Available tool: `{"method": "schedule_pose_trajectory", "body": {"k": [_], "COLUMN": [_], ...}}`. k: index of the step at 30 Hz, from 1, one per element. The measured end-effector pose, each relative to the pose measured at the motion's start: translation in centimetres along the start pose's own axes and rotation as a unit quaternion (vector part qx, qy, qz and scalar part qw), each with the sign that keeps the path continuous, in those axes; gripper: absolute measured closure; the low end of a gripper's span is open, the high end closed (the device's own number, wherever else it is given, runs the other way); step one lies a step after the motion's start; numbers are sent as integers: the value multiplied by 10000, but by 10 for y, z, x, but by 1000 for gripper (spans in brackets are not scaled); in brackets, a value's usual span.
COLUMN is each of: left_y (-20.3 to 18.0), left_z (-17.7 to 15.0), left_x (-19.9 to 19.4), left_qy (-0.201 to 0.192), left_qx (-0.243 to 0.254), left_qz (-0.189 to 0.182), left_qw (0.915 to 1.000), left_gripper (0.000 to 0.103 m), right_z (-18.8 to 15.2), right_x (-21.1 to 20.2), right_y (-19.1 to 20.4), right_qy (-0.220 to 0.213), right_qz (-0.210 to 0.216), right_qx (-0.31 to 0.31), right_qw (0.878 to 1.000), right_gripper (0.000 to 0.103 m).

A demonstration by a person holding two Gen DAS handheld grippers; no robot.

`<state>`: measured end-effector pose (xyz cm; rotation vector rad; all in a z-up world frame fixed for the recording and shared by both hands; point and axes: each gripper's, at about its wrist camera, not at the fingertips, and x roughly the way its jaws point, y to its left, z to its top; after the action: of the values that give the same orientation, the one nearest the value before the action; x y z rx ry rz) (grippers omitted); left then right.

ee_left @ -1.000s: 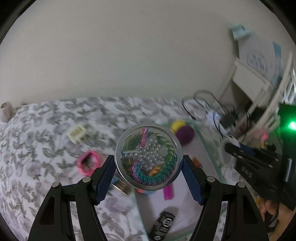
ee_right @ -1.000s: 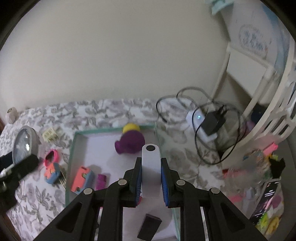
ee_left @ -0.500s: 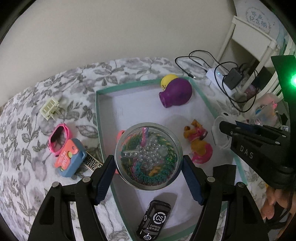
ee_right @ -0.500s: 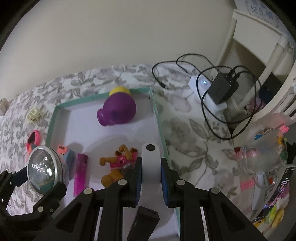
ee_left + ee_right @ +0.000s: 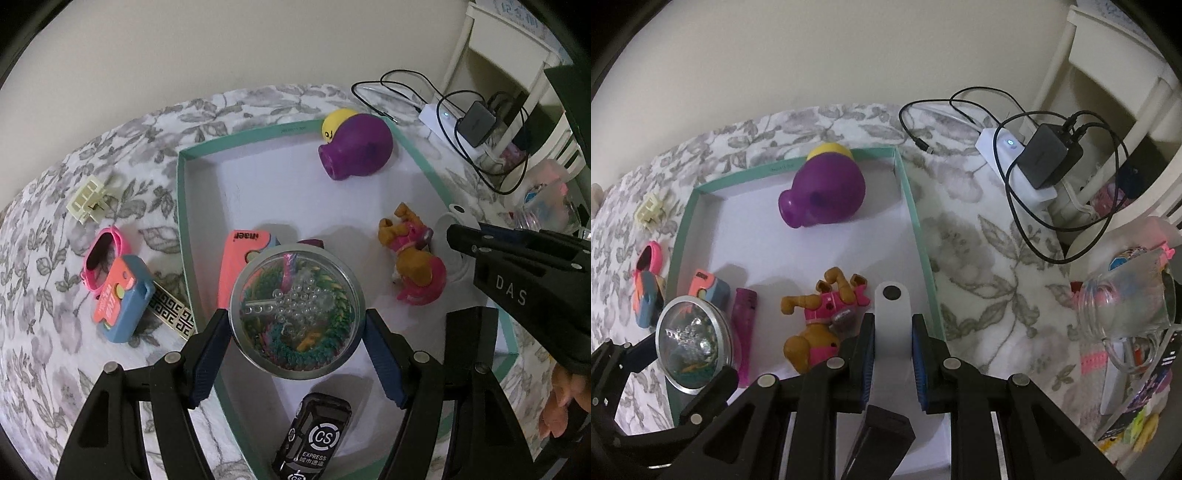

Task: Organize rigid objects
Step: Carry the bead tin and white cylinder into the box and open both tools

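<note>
Left tongs (image 5: 297, 328) clamp the round tin (image 5: 297, 314) by its rim above the tray (image 5: 180, 206); right tongs (image 5: 892, 332) clamp the white block (image 5: 891, 314) there; both judged rigid, light, slippery-sided.

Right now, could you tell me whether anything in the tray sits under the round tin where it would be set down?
Yes: the orange case and pink lighter lie partly beneath the round tin held by the left tool.
</note>
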<state>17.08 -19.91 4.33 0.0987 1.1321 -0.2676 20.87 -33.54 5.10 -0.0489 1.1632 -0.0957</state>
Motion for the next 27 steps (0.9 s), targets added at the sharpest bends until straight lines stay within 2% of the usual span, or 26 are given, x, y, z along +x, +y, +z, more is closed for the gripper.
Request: {"method": "schedule_pose_trajectory", "body": {"k": [12, 16, 21, 27], "left_y": [3, 5, 10, 28], "left_z": [3, 4, 8, 17], "left_x": [1, -2, -12, -35], "left_qy": [159, 197, 146, -110], "left_qx": [-90, -143, -209, -495], "left_qz": [-103, -208, -309, -446], "left_qw": [9998, 9995, 9992, 9977], "left_gripper": [29, 29, 27, 27], "right_z": [0, 0, 1, 7], "right_x": [0, 1, -4, -26], "right_y": [2, 3, 1, 1], "right_qy": [33, 49, 6, -288], "right_qz": [-47, -69, -125, -143], "right_qx": [-59, -87, -81, -76], "right_qw": [10000, 9999, 9999, 9995], "right_gripper": [81, 68, 65, 62]}}
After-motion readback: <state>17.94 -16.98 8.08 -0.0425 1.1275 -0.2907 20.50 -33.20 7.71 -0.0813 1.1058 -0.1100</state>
